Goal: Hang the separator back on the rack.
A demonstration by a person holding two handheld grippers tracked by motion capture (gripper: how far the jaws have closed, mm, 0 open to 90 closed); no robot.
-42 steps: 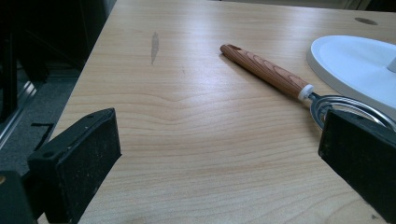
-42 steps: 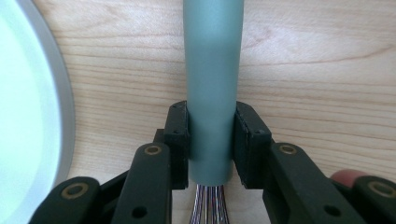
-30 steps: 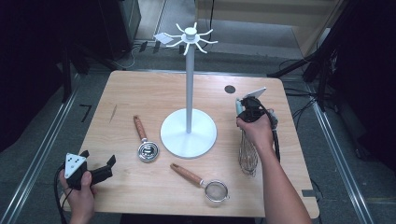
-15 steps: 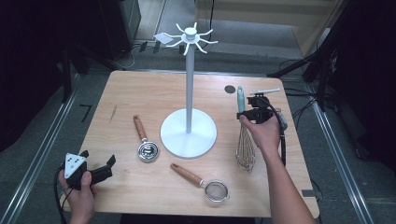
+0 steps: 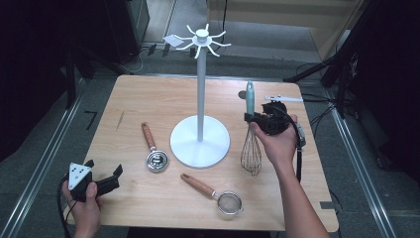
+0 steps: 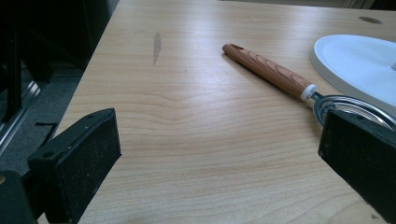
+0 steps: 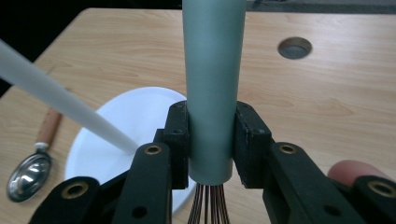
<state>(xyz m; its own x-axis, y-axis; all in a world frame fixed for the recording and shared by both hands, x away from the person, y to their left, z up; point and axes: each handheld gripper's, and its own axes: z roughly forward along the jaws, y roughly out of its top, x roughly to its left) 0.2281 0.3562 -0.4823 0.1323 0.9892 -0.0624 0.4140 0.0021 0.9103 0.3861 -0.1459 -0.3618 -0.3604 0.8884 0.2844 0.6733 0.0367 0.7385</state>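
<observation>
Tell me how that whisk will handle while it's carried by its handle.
The whisk probably feels light: its head is thin open wire. The smooth round green handle might twist or slip between the right hand-held gripper jaws, which clamp it near its lower end. Hanging wires down, it may swing and would likely flex if bumped.

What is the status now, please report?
Right gripper shut on whisk, handle up, wires down. Left gripper open, idle at table corner. White stand left of whisk; nothing between them.
</observation>
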